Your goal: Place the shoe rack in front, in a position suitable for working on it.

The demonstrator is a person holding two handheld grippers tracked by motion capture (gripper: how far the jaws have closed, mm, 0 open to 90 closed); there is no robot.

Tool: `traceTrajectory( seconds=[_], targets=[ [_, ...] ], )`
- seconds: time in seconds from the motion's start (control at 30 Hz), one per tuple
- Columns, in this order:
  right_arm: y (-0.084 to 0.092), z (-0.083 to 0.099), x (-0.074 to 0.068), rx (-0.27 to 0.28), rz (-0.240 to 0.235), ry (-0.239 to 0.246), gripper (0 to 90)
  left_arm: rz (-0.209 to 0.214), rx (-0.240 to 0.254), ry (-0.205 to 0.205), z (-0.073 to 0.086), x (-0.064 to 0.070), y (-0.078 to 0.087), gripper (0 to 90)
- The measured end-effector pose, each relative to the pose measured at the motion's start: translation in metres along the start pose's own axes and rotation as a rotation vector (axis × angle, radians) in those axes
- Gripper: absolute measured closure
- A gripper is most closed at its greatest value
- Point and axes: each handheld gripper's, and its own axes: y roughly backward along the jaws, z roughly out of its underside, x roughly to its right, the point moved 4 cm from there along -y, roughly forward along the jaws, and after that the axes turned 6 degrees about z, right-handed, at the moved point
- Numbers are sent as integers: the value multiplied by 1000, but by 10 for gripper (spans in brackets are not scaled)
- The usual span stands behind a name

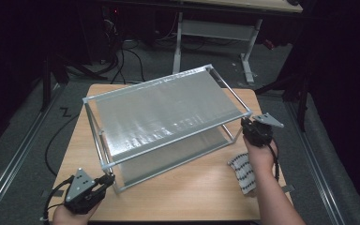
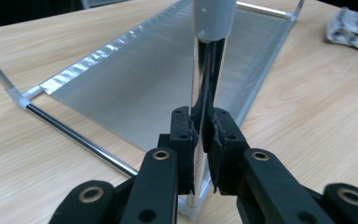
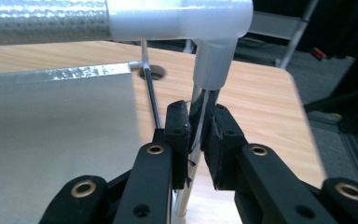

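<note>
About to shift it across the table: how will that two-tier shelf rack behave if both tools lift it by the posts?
The rack is probably light: thin chrome tubes and sheet-like shelves. It may flex or twist, since the left tool and right tool clamp posts at opposite corners. The polished posts look slippery, so it could slide down in the grip.

High view overhead, far; gripper views close, level; rack (image 1: 168, 117) shared.
</note>
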Motion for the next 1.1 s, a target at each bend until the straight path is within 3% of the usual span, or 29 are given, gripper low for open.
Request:
traceTrajectory(
  seconds=[0.1,0.23,0.3,0.37,0.5,0.9,1.0,1.1],
  targets=[
    [9,9,22,12,18,-30,798,29,-6,-11,-6,11,-11,812],
    [18,18,42,32,39,-63,799,47,6,-25,-10,24,-21,811],
    [21,21,48,37,44,-65,798,47,16,-10,-11,27,-24,811],
    [23,23,52,38,55,-68,796,46,32,0,-11,29,-27,810],
    [24,26,56,33,54,-81,796,38,67,-19,-7,34,-28,811],
    [9,26,65,8,82,-73,793,92,76,-58,-9,47,-35,811],
    [7,26,65,2,77,-77,751,98,81,-59,-9,46,-35,811],
    [8,27,65,-6,76,-71,643,99,87,-59,-9,46,-35,810]
  ],
)
